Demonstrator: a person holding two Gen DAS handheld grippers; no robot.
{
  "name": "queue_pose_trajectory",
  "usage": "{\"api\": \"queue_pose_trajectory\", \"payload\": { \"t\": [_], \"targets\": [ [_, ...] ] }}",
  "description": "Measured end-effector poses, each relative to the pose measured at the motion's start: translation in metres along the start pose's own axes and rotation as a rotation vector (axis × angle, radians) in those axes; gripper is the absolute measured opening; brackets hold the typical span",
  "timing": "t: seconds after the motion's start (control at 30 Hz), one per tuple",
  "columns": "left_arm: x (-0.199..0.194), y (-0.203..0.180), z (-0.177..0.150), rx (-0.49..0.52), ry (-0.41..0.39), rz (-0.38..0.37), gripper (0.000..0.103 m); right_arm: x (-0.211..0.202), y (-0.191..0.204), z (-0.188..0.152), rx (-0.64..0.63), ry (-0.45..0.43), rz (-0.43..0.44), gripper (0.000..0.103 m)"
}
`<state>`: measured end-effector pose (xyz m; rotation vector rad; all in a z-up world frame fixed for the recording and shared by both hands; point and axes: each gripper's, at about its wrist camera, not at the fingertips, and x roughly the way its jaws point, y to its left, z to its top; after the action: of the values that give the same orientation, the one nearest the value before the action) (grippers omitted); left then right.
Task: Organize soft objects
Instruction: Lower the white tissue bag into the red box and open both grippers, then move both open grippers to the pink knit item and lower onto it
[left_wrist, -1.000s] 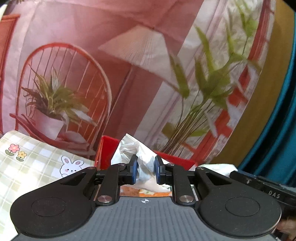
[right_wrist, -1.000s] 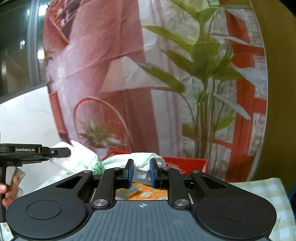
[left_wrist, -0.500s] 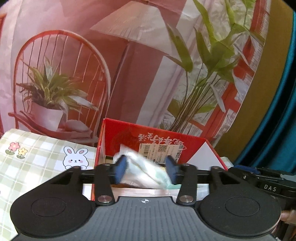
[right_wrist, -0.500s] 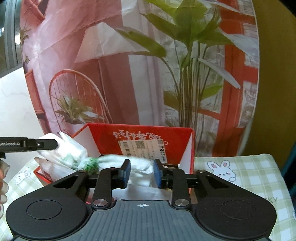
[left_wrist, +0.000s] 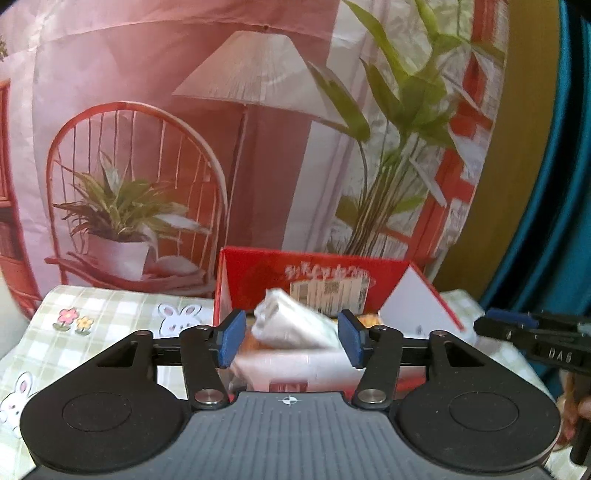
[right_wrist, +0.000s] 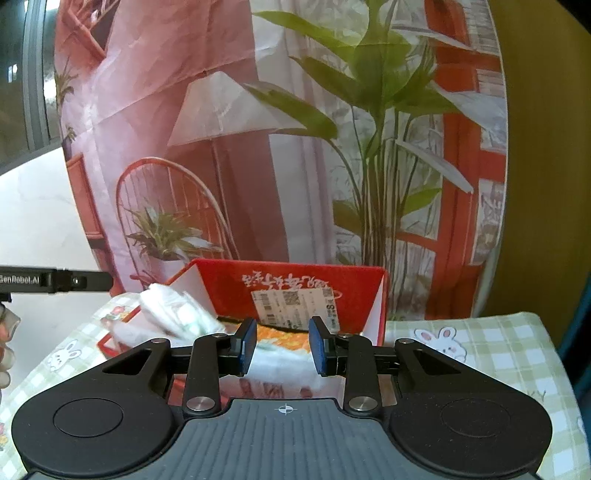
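A white soft plastic bundle (left_wrist: 291, 323) lies in the open red cardboard box (left_wrist: 314, 269), blurred in the left wrist view. My left gripper (left_wrist: 291, 341) is open, jaws wide apart on either side of the bundle, not touching it. In the right wrist view the same bundle (right_wrist: 177, 310) lies at the left end of the red box (right_wrist: 295, 284). My right gripper (right_wrist: 283, 345) is open and empty just in front of the box, above more white soft material (right_wrist: 280, 360) inside it.
The box stands on a green checked tablecloth with bunnies (right_wrist: 480, 343) (left_wrist: 110, 314). A printed backdrop of a chair, lamp and plant (left_wrist: 240, 129) hangs right behind the box. The other gripper's body shows at the right edge (left_wrist: 546, 343) and left edge (right_wrist: 51, 280).
Both grippers opened and let go of the white bundle, which dropped into the red box. Both grippers pulled back and up, so the box now shows in full.
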<state>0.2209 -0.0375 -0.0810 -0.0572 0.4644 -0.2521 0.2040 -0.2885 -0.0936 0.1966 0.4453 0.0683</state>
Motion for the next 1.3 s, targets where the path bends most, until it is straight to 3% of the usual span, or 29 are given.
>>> {"api": "queue_pose_trajectory", "payload": {
  "t": [0.17, 0.33, 0.4, 0.73, 1.07, 1.3],
  "targets": [
    [-0.016, -0.004, -0.023, 0.010, 0.031, 0.012, 0.070, -0.017, 0.002, -0.017, 0.006, 0.002, 0.002, 0.034],
    [-0.027, -0.005, -0.050, 0.016, 0.069, 0.024, 0.076, -0.031, 0.006, -0.043, 0.003, 0.024, -0.033, 0.057],
    [-0.030, -0.005, -0.060, 0.016, 0.087, 0.024, 0.076, -0.036, 0.008, -0.055, -0.001, 0.039, -0.026, 0.060],
    [-0.031, 0.011, -0.118, -0.030, 0.219, 0.052, 0.077, -0.047, 0.024, -0.117, 0.034, 0.159, 0.030, 0.057],
    [-0.034, 0.019, -0.153, -0.088, 0.285, 0.070, 0.077, -0.053, 0.026, -0.154, 0.061, 0.284, 0.008, 0.050],
    [-0.026, 0.023, -0.169, -0.123, 0.325, 0.082, 0.077, -0.040, 0.021, -0.161, 0.093, 0.339, 0.033, 0.032]
  ]
}}
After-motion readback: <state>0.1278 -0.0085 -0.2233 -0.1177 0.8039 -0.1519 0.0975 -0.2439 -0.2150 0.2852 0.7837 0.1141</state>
